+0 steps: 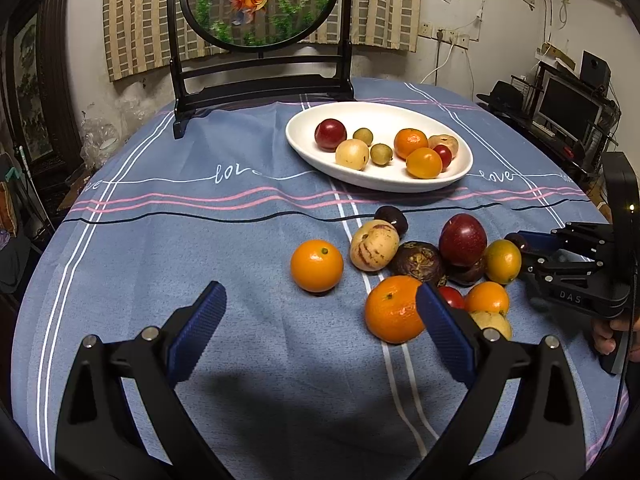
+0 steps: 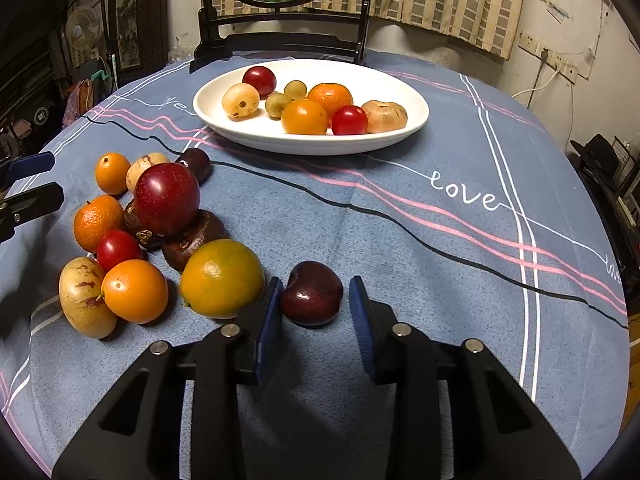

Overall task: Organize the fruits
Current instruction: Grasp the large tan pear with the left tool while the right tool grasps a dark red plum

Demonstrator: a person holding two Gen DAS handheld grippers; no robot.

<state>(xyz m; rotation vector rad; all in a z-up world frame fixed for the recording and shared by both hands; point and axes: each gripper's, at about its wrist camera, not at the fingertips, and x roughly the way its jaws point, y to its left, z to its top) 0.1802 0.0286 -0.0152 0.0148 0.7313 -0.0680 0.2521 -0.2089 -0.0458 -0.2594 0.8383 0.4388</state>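
My right gripper [image 2: 312, 312] brackets a dark cherry [image 2: 311, 294] on the blue tablecloth [image 2: 440, 280]: the left pad touches it, while a sliver of gap shows at the right pad, so I judge the grip barely made, not firm. The risk I see is the round, glossy fruit squirting forward, or the left finger nudging the yellow-green citrus [image 2: 221, 278] just beside it and disturbing the loose fruit pile behind. That gripper tilts steeply down at the table. My left gripper [image 1: 320, 308] hangs with its fingers wide apart and empty, near an orange [image 1: 394, 308]. The white oval dish [image 2: 412, 120] lies well beyond.
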